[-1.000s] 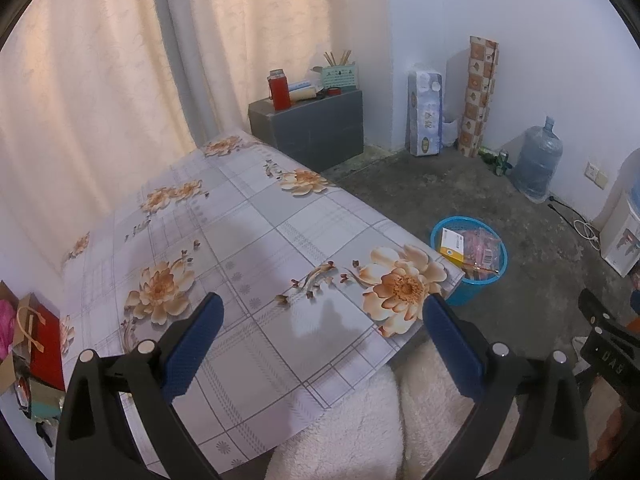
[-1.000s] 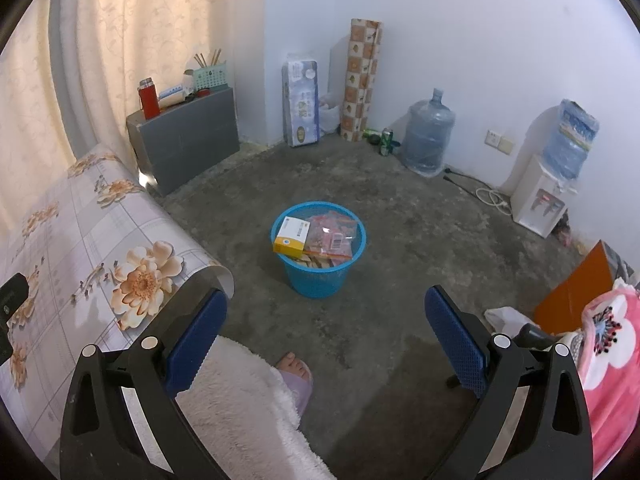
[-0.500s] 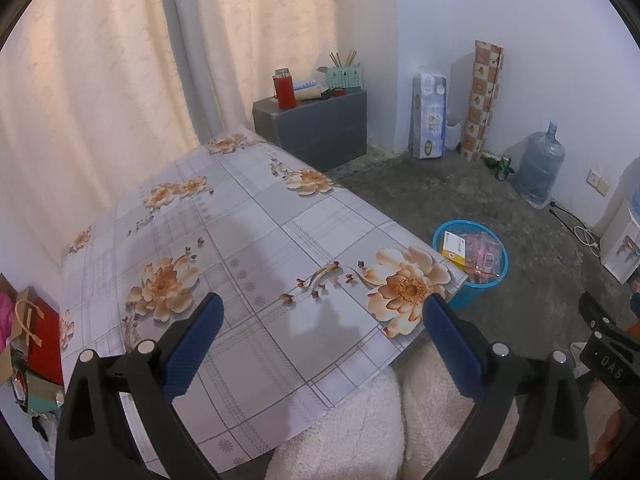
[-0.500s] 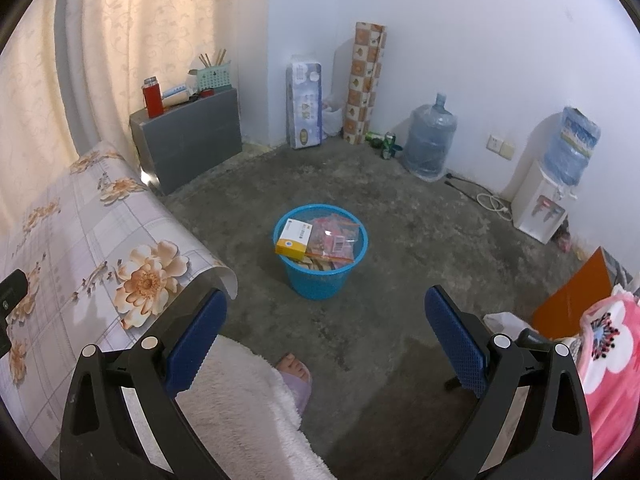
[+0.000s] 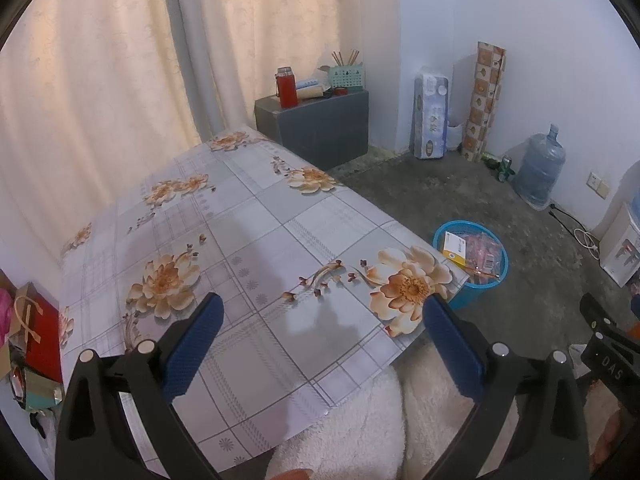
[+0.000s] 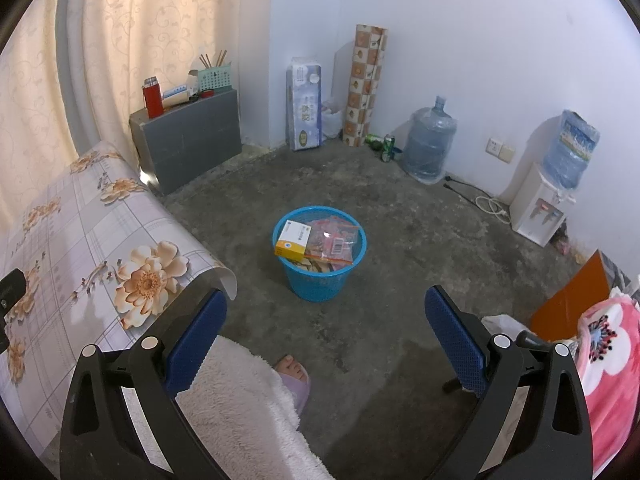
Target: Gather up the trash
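Both tools — left tool (image 5: 320, 320), right tool (image 6: 324, 312) — stay wide and empty, risen slightly farther above tabletop (image 5: 248, 232) and blue basket (image 6: 320, 280).

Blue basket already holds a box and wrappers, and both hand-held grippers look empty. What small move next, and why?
Probably swing the right hand-held gripper toward the green cans on the floor by the water jug. Both it and the left hand-held gripper are open and hold nothing, the floral table shows no litter, and the blue basket has room; whether those cans are trash is a guess.
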Demonstrator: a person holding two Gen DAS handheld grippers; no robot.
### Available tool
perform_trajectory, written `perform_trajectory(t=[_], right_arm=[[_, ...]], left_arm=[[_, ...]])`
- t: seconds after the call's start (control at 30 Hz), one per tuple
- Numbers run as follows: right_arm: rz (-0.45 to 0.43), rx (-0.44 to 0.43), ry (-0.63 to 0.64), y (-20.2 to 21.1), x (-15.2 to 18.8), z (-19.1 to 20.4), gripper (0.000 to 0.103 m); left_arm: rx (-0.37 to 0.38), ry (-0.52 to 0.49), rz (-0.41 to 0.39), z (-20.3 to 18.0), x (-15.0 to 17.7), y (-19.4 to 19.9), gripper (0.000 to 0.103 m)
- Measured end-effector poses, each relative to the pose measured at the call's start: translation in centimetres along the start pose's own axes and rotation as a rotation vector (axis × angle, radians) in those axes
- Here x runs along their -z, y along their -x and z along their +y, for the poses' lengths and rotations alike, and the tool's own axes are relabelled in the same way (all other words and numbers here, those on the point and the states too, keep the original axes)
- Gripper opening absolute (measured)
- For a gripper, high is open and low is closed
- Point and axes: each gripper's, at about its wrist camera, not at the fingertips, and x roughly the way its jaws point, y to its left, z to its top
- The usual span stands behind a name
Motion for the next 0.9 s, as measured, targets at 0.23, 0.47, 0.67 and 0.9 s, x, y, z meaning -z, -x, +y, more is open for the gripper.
perform_trajectory(t=[0.23,0.47,0.67,0.9], right_arm=[[0.0,0.002,0.0,0.1,0.1,0.2,0.095],[-0.003,-0.001,0.001,0.0,-0.2,0.2,0.095],[-0.001,-0.008,0.006,-0.2,-0.6,0.1,0.095],[-0.009,-0.014,0.02,0.0,-0.9,0.6,0.095]], left_arm=[[-0.022,0.023,-0.008,0.5,0.0,0.5,0.098],[-0.033,0.04,-0.007,0.9,0.3,1.3,0.098],[-0.034,0.044,0.014,1.2,1.0,1.7,0.098],[-0.04,0.058,0.014,1.9,1.7,2.5,0.098]])
